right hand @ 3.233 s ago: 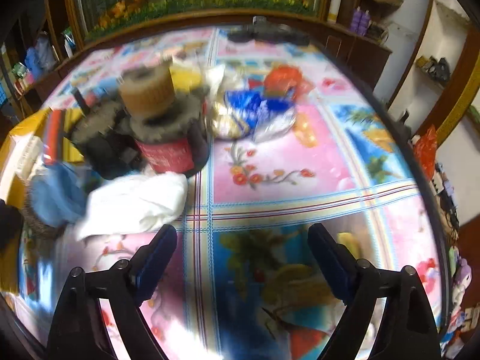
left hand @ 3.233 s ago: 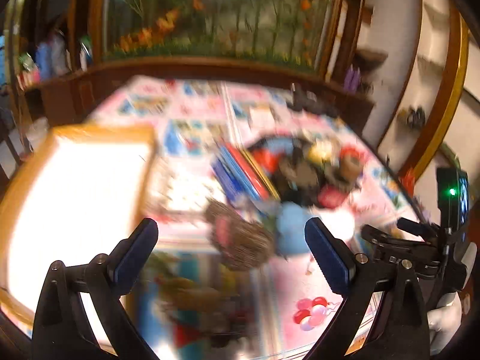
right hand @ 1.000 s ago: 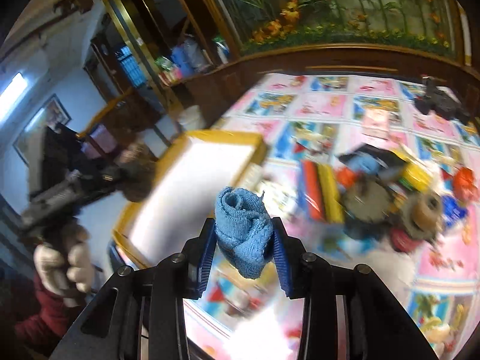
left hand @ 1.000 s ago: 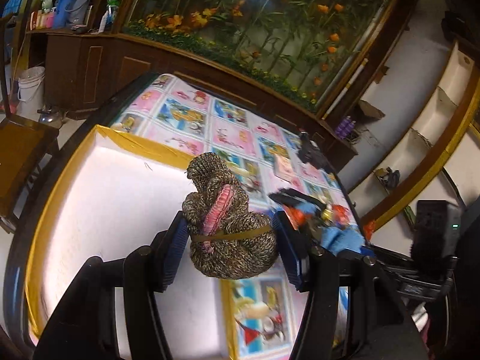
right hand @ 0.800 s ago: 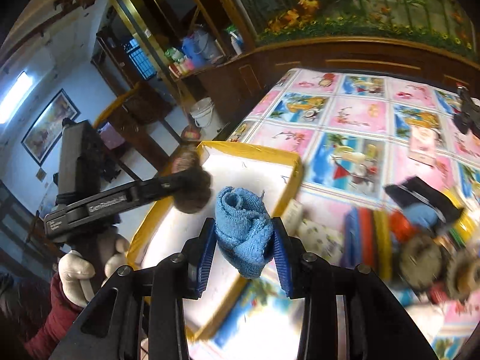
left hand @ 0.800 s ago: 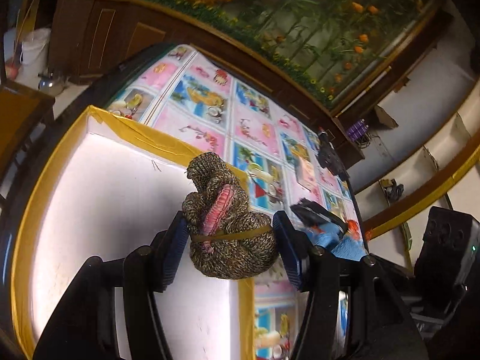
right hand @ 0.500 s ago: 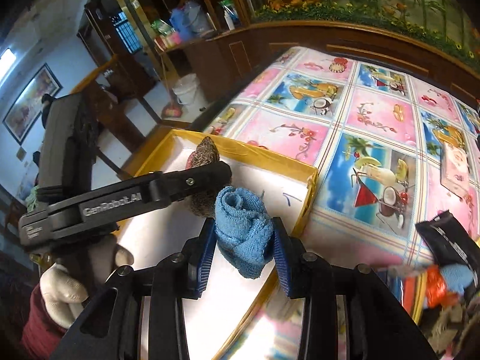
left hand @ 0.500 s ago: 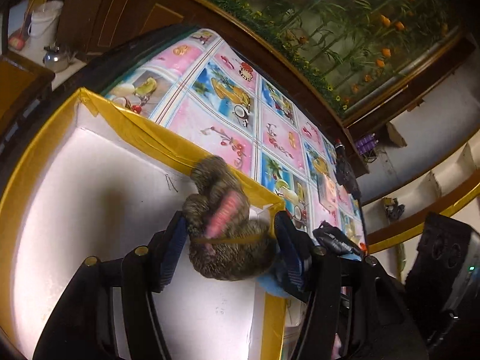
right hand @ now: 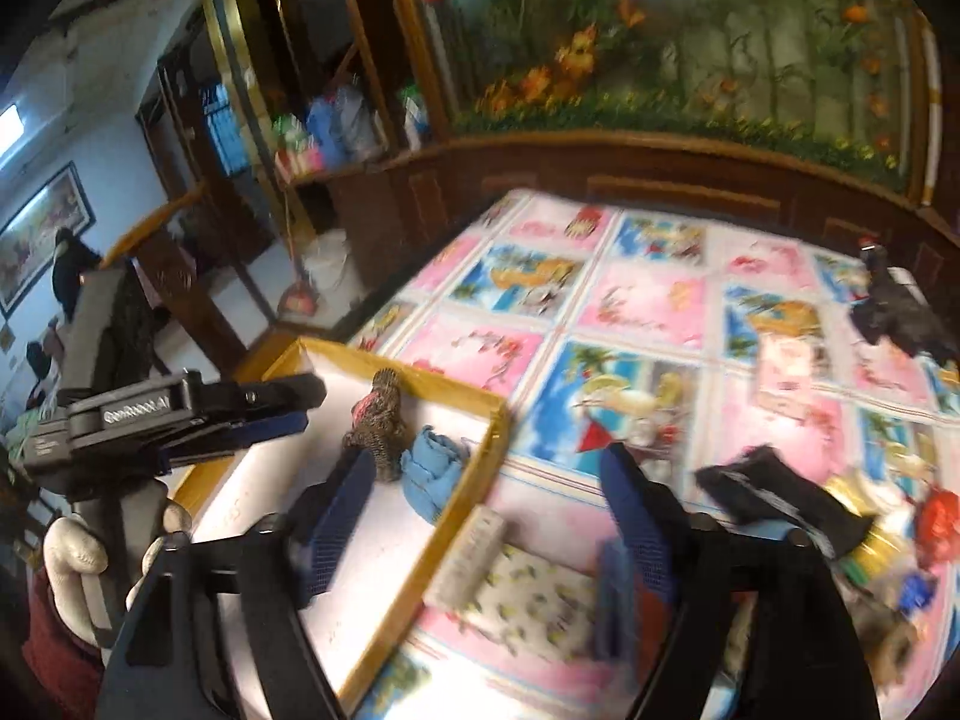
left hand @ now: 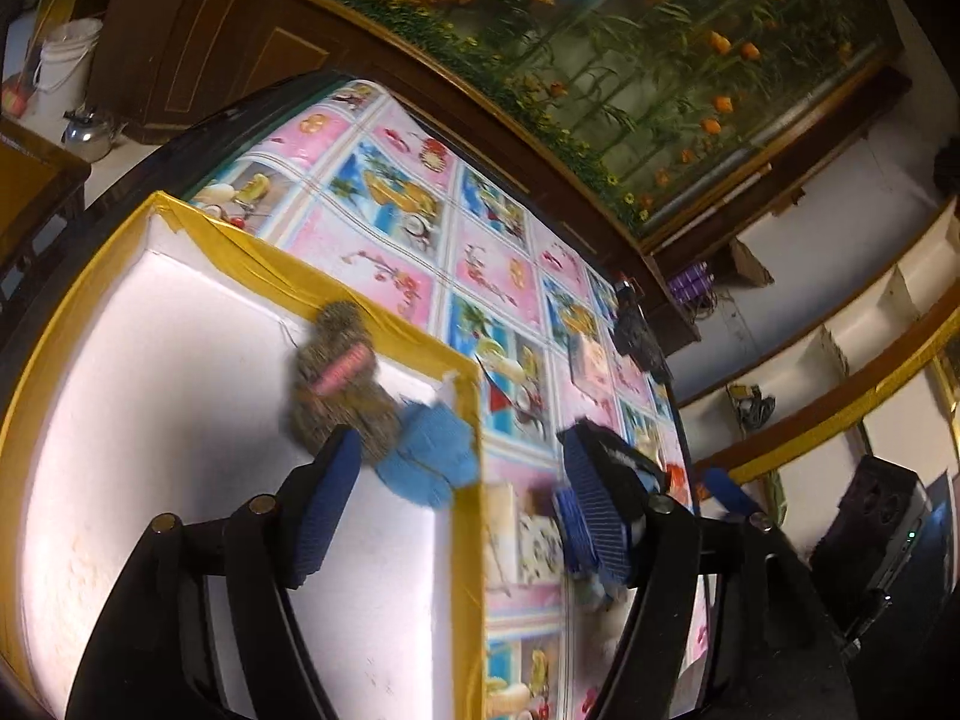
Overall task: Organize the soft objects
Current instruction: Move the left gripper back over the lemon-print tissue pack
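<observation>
Release step. Knitted bundle [left hand: 339, 387] and blue cloth [left hand: 429, 459] lie touching in far corner of yellow-rimmed box [left hand: 468, 540] on bench [left hand: 498, 276]. Left gripper [left hand: 450, 516] and right gripper [right hand: 474, 510] jaws opening, nothing between them. Next, by judgement: reach toward cluttered pile [right hand: 870, 540], select another soft item.

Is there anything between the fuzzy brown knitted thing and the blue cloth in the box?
No. In both wrist views the brown knitted bundle and the rolled blue cloth lie side by side, apparently touching, in a corner of the yellow-rimmed box.
</observation>
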`<state>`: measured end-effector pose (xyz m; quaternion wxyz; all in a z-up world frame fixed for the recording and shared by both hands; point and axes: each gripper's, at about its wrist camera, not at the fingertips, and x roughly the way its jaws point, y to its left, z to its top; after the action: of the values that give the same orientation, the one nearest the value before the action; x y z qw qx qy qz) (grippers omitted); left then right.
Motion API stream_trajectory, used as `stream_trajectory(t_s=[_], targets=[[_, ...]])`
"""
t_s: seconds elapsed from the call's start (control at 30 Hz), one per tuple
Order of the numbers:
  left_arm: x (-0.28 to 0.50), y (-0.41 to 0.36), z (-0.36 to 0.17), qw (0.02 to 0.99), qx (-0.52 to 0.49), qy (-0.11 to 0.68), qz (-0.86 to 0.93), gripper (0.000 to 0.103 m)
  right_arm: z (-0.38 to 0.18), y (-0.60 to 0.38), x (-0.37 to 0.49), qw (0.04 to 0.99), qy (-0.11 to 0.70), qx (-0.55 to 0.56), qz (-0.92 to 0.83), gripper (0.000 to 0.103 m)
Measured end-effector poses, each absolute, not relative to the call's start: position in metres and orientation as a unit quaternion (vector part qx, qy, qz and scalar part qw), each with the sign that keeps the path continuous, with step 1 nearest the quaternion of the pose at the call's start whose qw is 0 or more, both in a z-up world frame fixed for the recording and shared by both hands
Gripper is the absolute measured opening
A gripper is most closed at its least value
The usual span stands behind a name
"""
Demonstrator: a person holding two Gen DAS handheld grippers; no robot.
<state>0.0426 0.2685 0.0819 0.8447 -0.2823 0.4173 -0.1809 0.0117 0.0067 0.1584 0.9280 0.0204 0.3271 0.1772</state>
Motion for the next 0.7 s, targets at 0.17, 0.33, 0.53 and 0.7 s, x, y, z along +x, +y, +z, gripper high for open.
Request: stream_trajectory(t_s=[0.17,0.33,0.53,0.7], targets=[[0.023,0.201,0.097,0.866,-0.172,0.421,-0.208,0.070,0.141,-0.069,-0.056,0.936,0.320,0.065,0.134,0.103],[0.029,0.138,0.091,0.861,-0.096,0.448,-0.221,0.070,0.125,-0.132,-0.102,0.929,0.334,0.126,0.101,0.102],[0.068,0.109,0.056,0.848,-0.047,0.508,-0.141,0.070,0.129,-0.181,-0.166,0.928,0.312,0.184,0.087,0.102],[0.071,0.093,0.051,0.817,-0.046,0.547,-0.177,0.070,0.132,-0.201,-0.198,0.932,0.296,0.187,0.092,0.103]])
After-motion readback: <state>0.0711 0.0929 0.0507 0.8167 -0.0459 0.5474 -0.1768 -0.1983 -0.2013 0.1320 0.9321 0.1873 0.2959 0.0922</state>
